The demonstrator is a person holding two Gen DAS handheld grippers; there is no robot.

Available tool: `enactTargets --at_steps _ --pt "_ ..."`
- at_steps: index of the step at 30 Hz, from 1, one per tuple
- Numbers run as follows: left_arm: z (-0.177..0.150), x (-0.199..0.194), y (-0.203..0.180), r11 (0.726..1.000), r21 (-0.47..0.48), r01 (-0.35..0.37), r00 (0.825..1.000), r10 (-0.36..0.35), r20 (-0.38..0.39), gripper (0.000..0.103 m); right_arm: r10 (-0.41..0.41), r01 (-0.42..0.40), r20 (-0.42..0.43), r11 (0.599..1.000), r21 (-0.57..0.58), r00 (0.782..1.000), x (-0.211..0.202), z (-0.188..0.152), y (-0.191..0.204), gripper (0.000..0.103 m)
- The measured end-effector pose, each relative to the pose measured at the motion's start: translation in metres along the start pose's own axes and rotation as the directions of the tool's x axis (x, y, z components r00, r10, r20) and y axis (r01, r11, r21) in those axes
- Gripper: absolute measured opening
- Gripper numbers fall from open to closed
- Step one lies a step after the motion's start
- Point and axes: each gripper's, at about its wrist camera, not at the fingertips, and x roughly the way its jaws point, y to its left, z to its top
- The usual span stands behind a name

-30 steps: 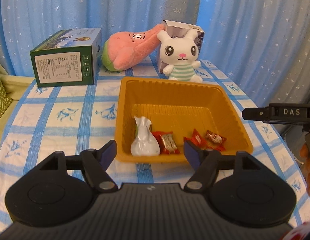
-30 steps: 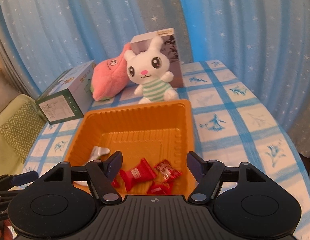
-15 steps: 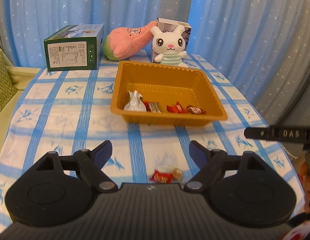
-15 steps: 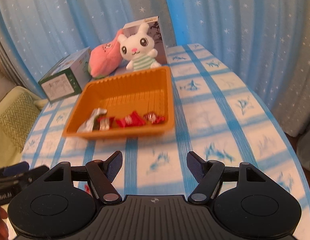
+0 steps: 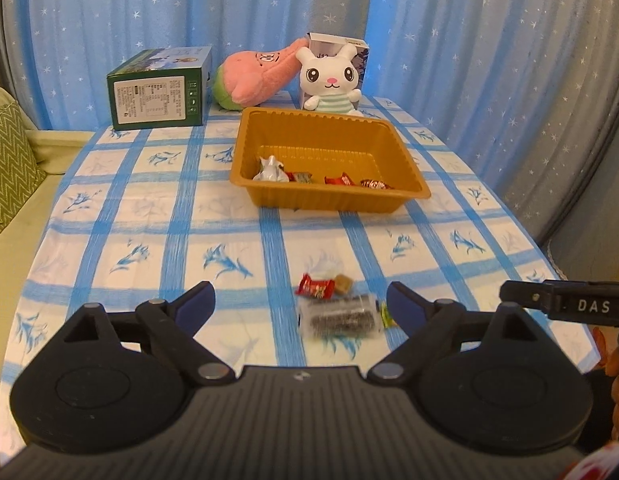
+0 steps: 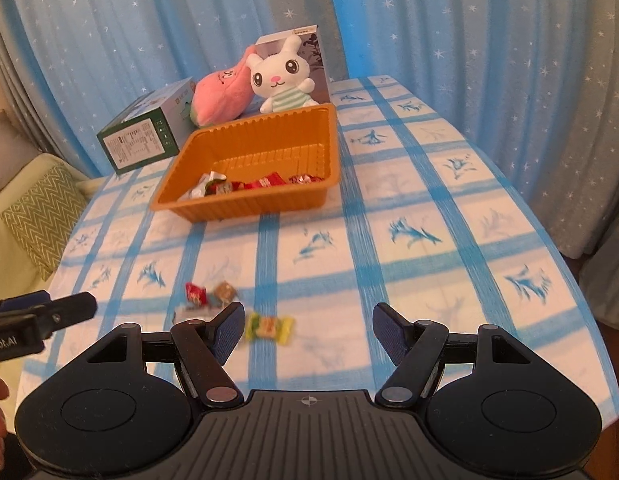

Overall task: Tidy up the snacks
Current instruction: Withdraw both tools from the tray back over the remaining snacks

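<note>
Four wrapped sweets [image 5: 321,177] are already seen inside the ribbed orange plastic tray [image 5: 409,164] at twelve o'clock. On the blue-checked surface [image 5: 149,216], a small cluster of wrapped snacks [image 5: 333,304] is left near six o'clock. The left tongs [image 5: 299,304] are opening with nothing pinched; the right tongs [image 6: 307,330] are spread, empty.

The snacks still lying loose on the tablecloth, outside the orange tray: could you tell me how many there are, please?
4: red candy, brown cube, clear packet, yellow-green candy, clustered near the table's front; others may be hidden.

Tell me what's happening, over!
Left gripper jaws opening, empty; right gripper open, empty. Four snacks in orange tray. Loose candies on tablecloth. Nothing blocking.
</note>
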Motion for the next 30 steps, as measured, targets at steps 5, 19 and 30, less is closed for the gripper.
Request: enactTargets --at_steps 5,19,30 --pt "-0.012 -0.012 0.002 1.0 0.011 -0.008 1.0 0.008 -0.008 0.092 -0.004 0.004 -0.004 1.0 0.002 1.0 -0.012 -0.015 -0.003 0.071" --pt "-0.033 -0.021 0.002 1.0 0.026 -0.008 1.0 0.008 -0.029 0.092 -0.008 0.007 -0.012 0.999 -0.031 1.0 -0.017 -0.032 0.001 0.071" --pt "-0.037 -0.008 0.0 0.996 0.068 0.049 0.997 -0.044 -0.062 0.092 -0.014 0.012 -0.026 0.998 -0.06 1.0 -0.005 -0.032 -0.001 0.071"
